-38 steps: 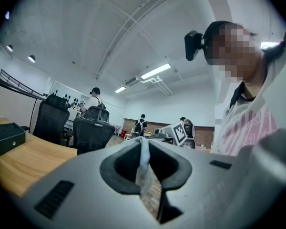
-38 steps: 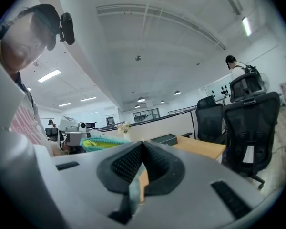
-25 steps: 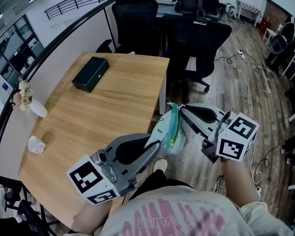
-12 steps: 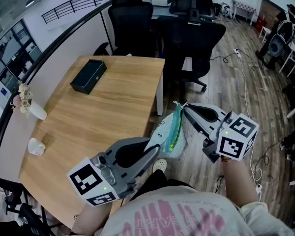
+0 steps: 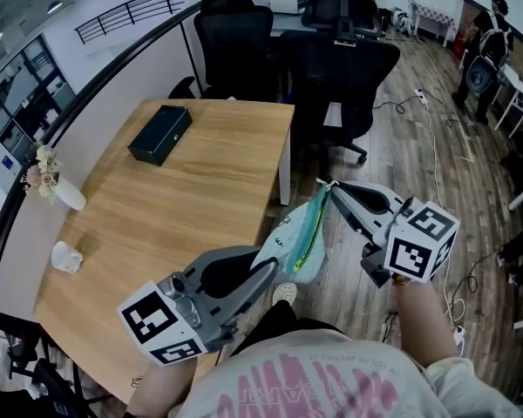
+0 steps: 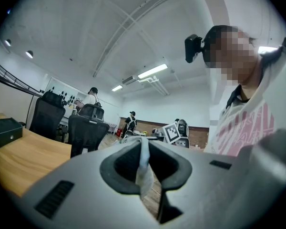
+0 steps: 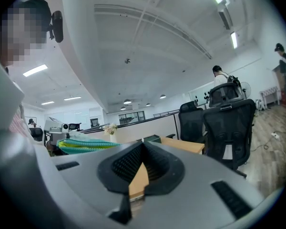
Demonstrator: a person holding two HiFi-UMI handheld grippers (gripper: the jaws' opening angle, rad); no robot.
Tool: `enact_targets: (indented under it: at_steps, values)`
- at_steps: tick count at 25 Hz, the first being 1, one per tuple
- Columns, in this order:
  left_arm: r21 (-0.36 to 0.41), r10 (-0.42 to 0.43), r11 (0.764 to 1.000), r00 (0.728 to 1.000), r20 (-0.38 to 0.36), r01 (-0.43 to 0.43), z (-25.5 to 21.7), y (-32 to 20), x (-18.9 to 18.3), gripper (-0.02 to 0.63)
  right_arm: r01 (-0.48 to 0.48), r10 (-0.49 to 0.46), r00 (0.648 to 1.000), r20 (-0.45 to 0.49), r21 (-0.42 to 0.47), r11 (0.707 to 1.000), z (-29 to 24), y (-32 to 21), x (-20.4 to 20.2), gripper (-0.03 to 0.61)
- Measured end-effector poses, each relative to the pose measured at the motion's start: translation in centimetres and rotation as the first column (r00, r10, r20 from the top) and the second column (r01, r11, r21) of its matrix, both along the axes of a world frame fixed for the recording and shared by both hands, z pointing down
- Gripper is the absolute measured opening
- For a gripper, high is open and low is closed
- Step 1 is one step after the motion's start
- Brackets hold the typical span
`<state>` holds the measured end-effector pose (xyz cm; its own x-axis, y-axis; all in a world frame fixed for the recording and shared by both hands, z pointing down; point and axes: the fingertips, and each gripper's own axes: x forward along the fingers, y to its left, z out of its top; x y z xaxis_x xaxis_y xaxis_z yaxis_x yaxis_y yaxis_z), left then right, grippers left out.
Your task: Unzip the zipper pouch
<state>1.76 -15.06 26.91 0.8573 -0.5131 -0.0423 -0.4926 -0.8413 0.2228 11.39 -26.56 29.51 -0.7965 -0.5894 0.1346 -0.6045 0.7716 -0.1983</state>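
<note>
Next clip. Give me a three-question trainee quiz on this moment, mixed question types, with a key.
1. True or false: the zipper pouch lies flat on the table.
2. What stands between the jaws of the left gripper? A: nothing. B: a fold of the pouch. C: the table's edge.
3. Fill in: the jaws of the right gripper, at the zipper's top end, are ____ (open or shut).

Key:
1. False. The pouch hangs in the air past the table's edge, between the two grippers.
2. B.
3. Shut.
</note>
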Motion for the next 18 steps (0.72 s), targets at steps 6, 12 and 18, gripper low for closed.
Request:
enact_targets:
  at_steps: [6, 12, 18]
  values:
    - [-0.007, -0.009, 1.000, 1.000, -0.003, 0.009, 0.4, 0.2, -0.8, 0.048, -0.012, 0.012, 1.000, -0.004, -0.002, 1.000, 0.3, -0.1, -0.3, -0.002]
    - [-0.017, -0.017, 1.000, 1.000, -0.008, 0.017, 0.7, 0.2, -1.4, 0.048, -0.020, 0.020, 1.000, 0.002, -0.015, 1.000, 0.5, -0.6, -0.2, -0.002]
    - [-0.046, -0.028, 0.999, 0.999, -0.023, 0.027, 1.4, -0.3, -1.8, 0.048, -0.011, 0.012, 1.000, 0.017, -0.059, 0.998, 1.6, -1.5, -0.7, 0.000]
